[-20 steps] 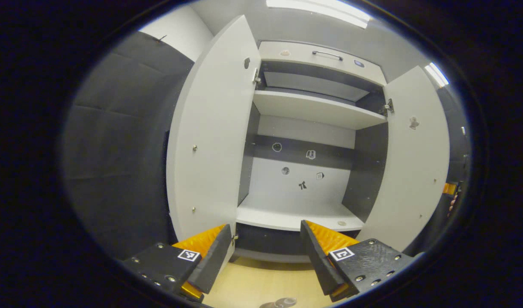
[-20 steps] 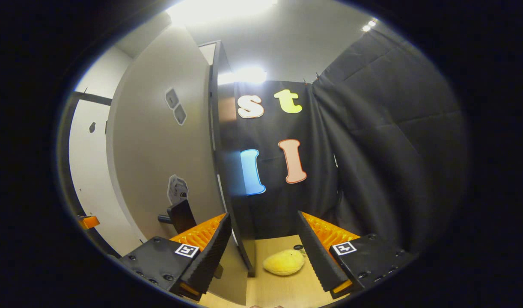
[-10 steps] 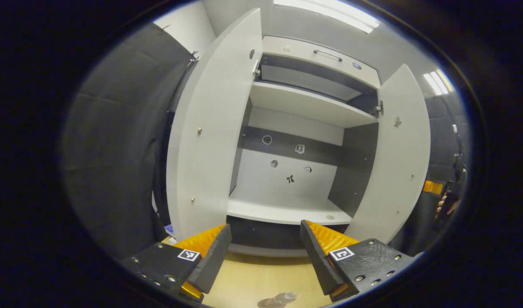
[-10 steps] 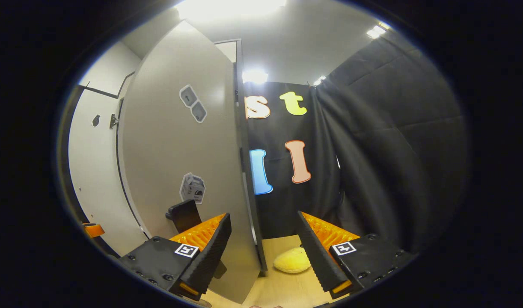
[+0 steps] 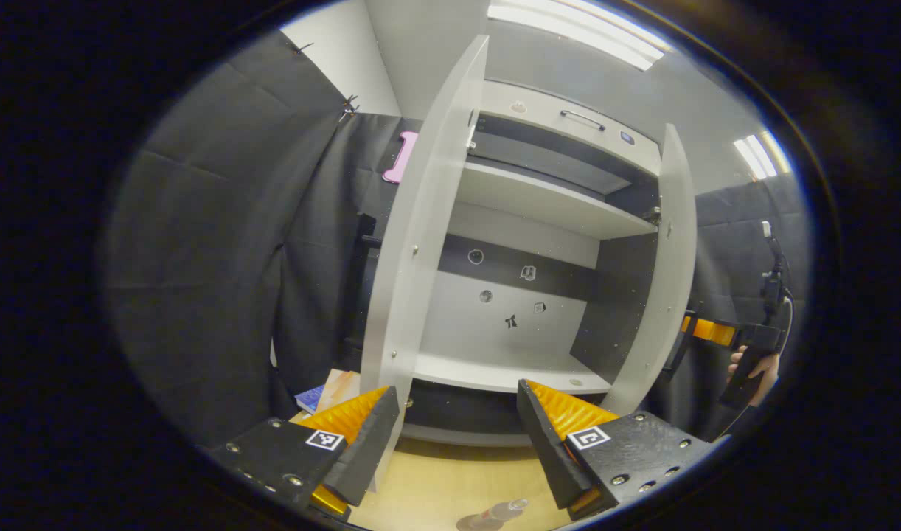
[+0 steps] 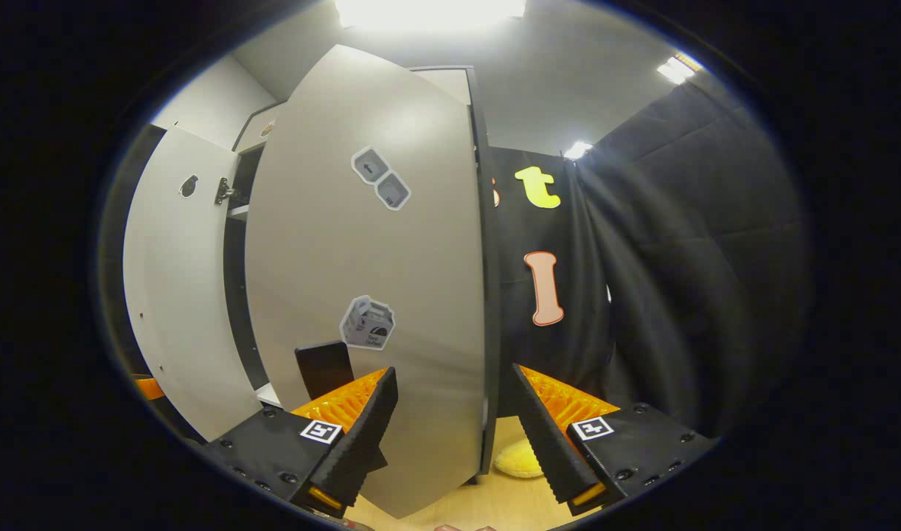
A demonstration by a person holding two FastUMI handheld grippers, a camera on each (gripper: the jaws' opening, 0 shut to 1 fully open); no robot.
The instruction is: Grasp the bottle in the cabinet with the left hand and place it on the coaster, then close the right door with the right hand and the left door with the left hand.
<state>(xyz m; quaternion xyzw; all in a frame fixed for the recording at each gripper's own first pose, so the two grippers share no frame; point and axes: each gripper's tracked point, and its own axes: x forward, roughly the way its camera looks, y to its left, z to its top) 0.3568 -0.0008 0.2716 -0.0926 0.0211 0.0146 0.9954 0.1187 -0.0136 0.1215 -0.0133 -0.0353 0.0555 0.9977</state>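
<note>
The white cabinet (image 5: 524, 214) stands with both doors ajar and bare shelves. Its left door (image 5: 421, 243) shows nearly edge-on, just above my left gripper's left finger. My left gripper (image 5: 454, 402) is open and holds nothing. The bottle (image 5: 498, 511) stands on the wooden table below it, on a round grey coaster (image 5: 467, 523). In the right gripper view the right door's outer face (image 6: 377, 295) is close in front. My right gripper (image 6: 454, 383) is open, its fingers on either side of that door's free edge, beside the black handle (image 6: 324, 369).
A yellow soft thing (image 6: 513, 461) lies on the table behind the right door. A book and a flat orange thing (image 5: 321, 392) lie left of the cabinet. A hand (image 5: 753, 365) with the right gripper shows past the right door (image 5: 668, 280).
The right door has swung toward shut; its outer face now spreads wider in the right gripper view. The left gripper view has shifted, so both doors look narrower. The bottle stays put.
</note>
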